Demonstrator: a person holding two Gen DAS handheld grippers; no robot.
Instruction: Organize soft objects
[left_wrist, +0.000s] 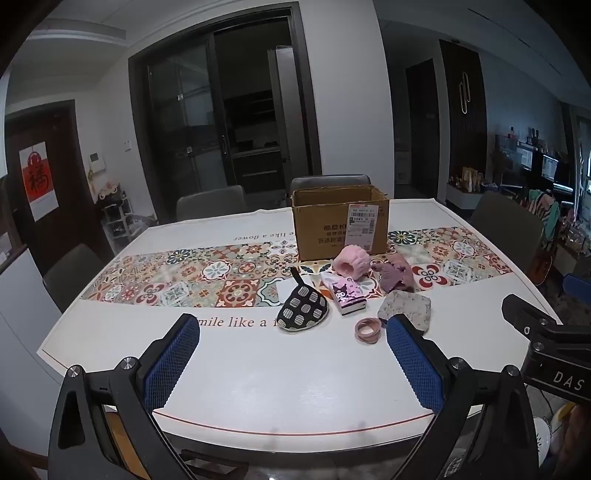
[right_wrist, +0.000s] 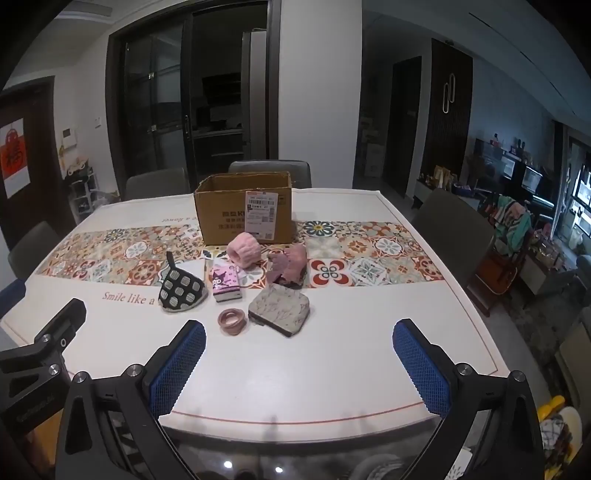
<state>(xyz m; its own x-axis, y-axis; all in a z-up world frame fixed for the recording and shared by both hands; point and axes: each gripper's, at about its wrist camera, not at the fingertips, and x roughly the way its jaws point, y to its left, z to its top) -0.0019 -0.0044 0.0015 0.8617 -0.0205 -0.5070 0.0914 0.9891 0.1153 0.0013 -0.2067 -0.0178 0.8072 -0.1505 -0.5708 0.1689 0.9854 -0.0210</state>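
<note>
Both tools hang over the near edge of the white worktop (right_wrist: 332, 369), tipped down toward the things, and neither has anything in it. The left tool (left_wrist: 291, 354) stands with its blue pads spread wide over bare surface; the right tool (right_wrist: 299, 358) is just as wide and just as empty. I'd say nothing has been started yet.

The soft things lie in a loose cluster on and just in front of the patterned tile runner (right_wrist: 369, 266). Behind them is the open brown cardboard box (right_wrist: 243, 210), mouth up, which looks like the place they are meant to go.

Nearest the tools are the pink coiled hair ties (right_wrist: 231, 320) and the grey floral square pad (right_wrist: 279, 309), lying flat with one corner toward the near edge. Left of them is the black-and-white checked teardrop pot holder (right_wrist: 181, 291); its long axis runs away from the tools, its loop pointing toward the far side. Beside it is the pink cartoon-printed tissue pack (right_wrist: 226, 283), lengthways front to back. Just in front of the box is the fluffy pink rolled band (right_wrist: 244, 250), on its side with its opening toward the front left, and next to it the crumpled mauve cloth (right_wrist: 290, 267).
</note>
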